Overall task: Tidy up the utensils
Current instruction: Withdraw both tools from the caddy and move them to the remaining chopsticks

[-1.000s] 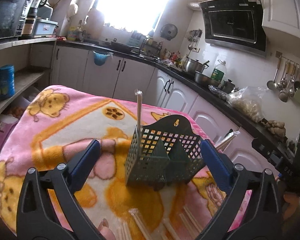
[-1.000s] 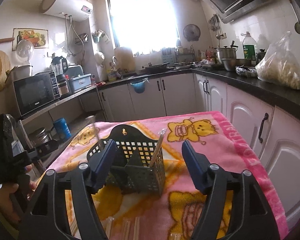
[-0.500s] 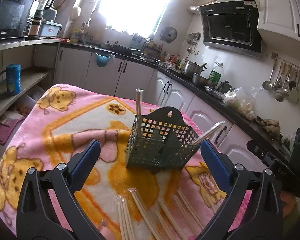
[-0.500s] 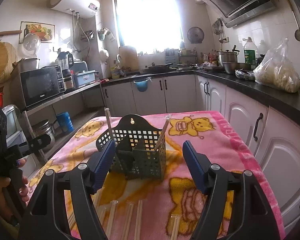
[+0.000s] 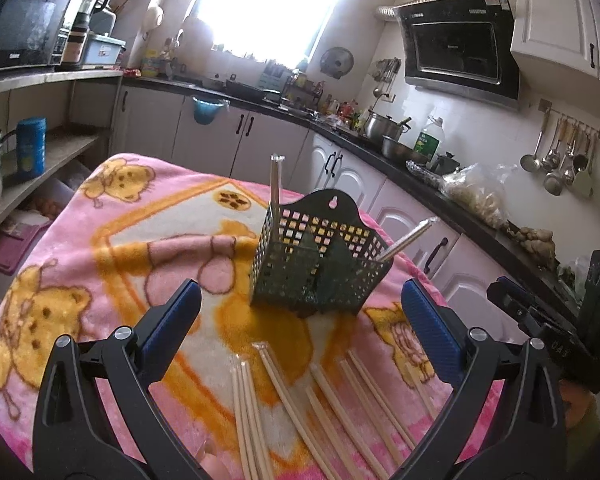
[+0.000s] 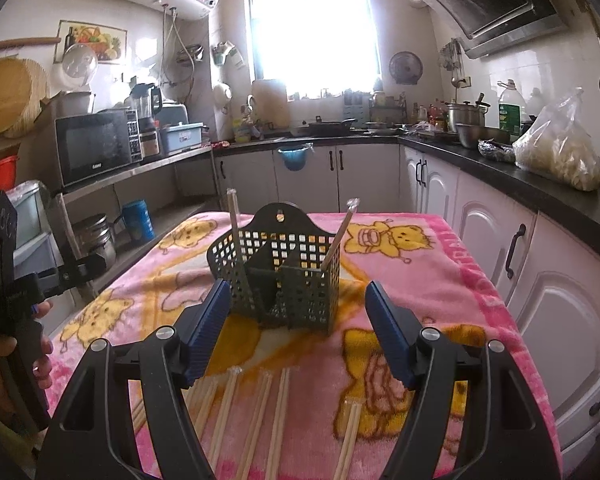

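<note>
A dark green perforated utensil holder (image 5: 320, 264) stands on a pink bear blanket (image 5: 100, 248). It also shows in the right wrist view (image 6: 282, 276). One wrapped chopstick pair (image 5: 275, 192) stands upright at its left, another (image 5: 408, 238) leans out at its right. Several wrapped chopstick pairs (image 5: 312, 404) lie flat on the blanket in front of the holder, also seen in the right wrist view (image 6: 256, 420). My left gripper (image 5: 300, 336) is open and empty, above the loose chopsticks. My right gripper (image 6: 298, 332) is open and empty, just short of the holder.
The blanket (image 6: 440, 288) covers a small table. White cabinets (image 6: 560, 300) under a black counter run close along the right. Shelves with a microwave (image 6: 96, 144) and pots stand at the left. The other gripper shows at each view's edge (image 5: 560, 328).
Both grippers have pulled back and up from the holder. The loose chopsticks on the blanket have come into view. The holder has not moved.
</note>
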Action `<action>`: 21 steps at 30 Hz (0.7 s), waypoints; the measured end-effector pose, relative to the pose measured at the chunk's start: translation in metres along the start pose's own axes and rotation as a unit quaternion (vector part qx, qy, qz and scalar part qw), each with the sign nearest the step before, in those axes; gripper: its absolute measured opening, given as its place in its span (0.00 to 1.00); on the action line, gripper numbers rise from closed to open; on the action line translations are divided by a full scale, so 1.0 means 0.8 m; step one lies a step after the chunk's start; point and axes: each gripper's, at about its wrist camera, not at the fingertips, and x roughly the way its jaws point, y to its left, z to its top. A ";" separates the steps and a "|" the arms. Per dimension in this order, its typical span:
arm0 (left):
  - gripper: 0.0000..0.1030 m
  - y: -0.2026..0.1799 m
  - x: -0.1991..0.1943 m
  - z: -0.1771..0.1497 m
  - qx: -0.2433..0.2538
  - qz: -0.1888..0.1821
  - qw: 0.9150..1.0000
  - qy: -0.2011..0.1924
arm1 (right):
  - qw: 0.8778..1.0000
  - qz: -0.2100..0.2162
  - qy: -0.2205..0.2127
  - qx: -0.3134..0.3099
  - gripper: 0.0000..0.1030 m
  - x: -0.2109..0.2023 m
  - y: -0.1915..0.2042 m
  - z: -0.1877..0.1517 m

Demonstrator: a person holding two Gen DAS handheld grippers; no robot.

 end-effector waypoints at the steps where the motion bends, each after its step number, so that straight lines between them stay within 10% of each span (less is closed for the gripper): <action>1: 0.89 0.000 0.000 -0.004 -0.002 0.000 1.000 0.004 | 1.000 0.001 0.002 -0.002 0.65 -0.001 0.001 -0.002; 21: 0.88 0.003 0.014 -0.066 -0.036 0.003 0.995 0.088 | 0.997 0.018 0.066 -0.028 0.63 0.015 0.001 -0.052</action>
